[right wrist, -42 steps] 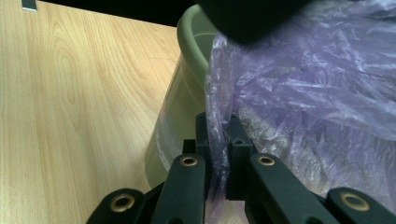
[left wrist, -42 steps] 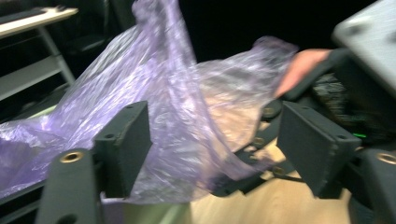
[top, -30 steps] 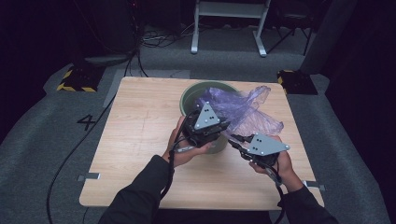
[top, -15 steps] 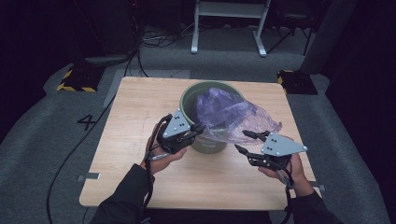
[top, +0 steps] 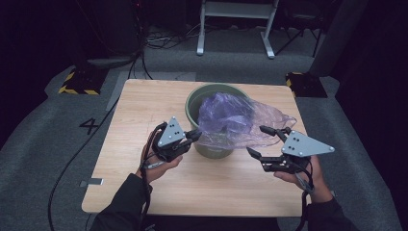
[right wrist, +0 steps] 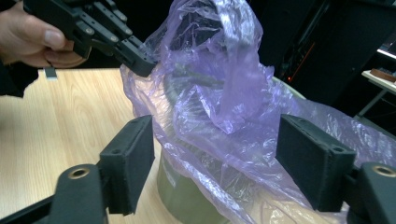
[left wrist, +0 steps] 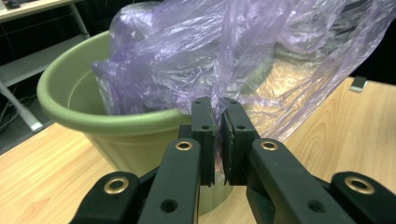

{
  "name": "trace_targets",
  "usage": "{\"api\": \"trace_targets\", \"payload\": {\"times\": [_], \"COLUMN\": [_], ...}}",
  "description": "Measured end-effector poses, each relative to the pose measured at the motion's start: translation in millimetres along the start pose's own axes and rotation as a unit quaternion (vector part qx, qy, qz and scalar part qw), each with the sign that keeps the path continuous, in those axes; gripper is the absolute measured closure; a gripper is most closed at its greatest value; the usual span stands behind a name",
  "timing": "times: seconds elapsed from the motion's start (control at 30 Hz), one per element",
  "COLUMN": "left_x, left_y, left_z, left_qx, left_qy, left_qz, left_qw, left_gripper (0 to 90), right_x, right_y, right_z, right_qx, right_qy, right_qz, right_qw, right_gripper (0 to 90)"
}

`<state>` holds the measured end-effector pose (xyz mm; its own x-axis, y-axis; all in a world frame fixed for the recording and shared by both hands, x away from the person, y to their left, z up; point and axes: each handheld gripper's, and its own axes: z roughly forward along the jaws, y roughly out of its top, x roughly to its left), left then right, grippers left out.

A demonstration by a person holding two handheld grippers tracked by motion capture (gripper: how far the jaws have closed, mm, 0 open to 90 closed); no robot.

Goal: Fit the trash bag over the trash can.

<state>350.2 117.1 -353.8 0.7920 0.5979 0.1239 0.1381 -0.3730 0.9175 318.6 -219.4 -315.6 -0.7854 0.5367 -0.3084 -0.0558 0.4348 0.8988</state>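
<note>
A green plastic pot [top: 211, 147] stands in the middle of the wooden table [top: 144, 106]. A thin purple plastic bag [top: 235, 118] sits in it and spills over its right rim. My left gripper [top: 196, 134] is at the pot's left front rim, shut on a fold of the bag [left wrist: 243, 60], just above the pot [left wrist: 116, 126]. My right gripper [top: 258, 140] is to the right of the pot. Its jaws have just been opening and stand wide apart. In the right gripper view the bag [right wrist: 219, 93] hangs between the right gripper's [right wrist: 215, 140] pads untouched, and the left gripper [right wrist: 140, 65] pinches it at upper left.
Bare wood lies left of the pot and along the table's front edge. The grey floor around holds black cables [top: 72, 163], a yellow-and-black striped block [top: 79, 82] at the left, a white stand's legs [top: 235, 29] behind, and a painted "4" [top: 90, 126].
My left gripper moved from over the pot down to its left front rim, still pinching the bag. The right gripper drew back to the right and its jaws opened off the bag.
</note>
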Motion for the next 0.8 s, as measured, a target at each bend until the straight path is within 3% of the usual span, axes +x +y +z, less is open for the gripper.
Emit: {"api": "trace_targets", "payload": {"times": [0.17, 0.33, 0.43, 0.5, 0.67, 0.73, 0.8], "left_x": [1.8, 4.0, 5.0, 7.1, 13.6, 15.2, 17.3], "left_y": [-7.4, -10.9, -13.8, -16.1, -21.1, -22.1, -26.0], "left_z": [-0.4, -0.2, 1.2, 2.1, 0.9, 0.2, -0.4], "left_qx": [0.006, 0.007, 0.015, 0.020, 0.022, 0.021, 0.021], "left_qy": [0.004, 0.006, 0.014, 0.016, 0.020, 0.019, 0.020], "left_qz": [-0.001, -0.005, 0.002, 0.002, -0.007, -0.011, -0.017], "left_qw": [1.0000, 0.9999, 0.9998, 0.9997, 0.9995, 0.9995, 0.9994], "left_gripper": [84.4, 84.0, 83.9, 83.9, 83.9, 84.0, 83.9], "right_x": [6.2, 6.7, 4.3, 0.1, -8.7, -12.1, -12.0], "right_y": [1.3, 2.0, 0.5, -1.4, -5.8, -8.1, -10.5], "right_z": [-2.2, -1.2, 10.2, 15.9, 19.6, 19.1, 16.3], "right_qx": [0.008, 0.022, 0.064, 0.082, 0.096, 0.101, 0.096], "right_qy": [0.017, 0.011, -0.019, -0.026, -0.035, -0.034, -0.019], "right_qz": [-0.004, -0.008, -0.023, -0.016, -0.007, 0.004, 0.009], "right_qw": [0.9998, 0.9997, 0.9975, 0.9962, 0.9947, 0.9943, 0.9952], "right_gripper": [25.2, 25.1, 24.9, 25.7, 30.9, 30.9, 28.0]}}
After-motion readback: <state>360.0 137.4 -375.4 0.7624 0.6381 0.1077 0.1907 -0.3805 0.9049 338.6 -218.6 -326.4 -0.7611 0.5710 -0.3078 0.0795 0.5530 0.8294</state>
